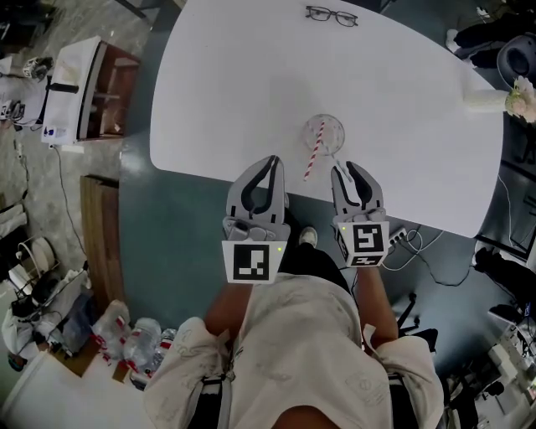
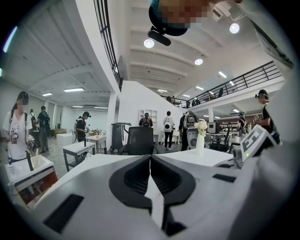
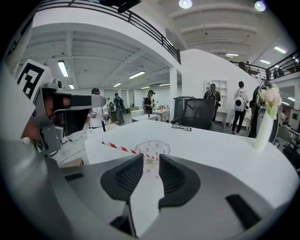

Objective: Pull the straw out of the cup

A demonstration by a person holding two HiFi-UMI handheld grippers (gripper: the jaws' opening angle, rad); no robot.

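Note:
A clear cup stands on the white table near its front edge. A red-and-white striped straw slants from inside the cup's outline toward that edge. In the right gripper view the cup sits just beyond the jaws and the straw runs off to the left. My right gripper is open, just right of the straw's near end, with nothing between its pads. My left gripper is shut and empty, at the table edge left of the straw.
Eyeglasses lie at the table's far side. A white vase with flowers stands at the right. A power strip lies on the floor below the edge. A black chair and several people are beyond the table.

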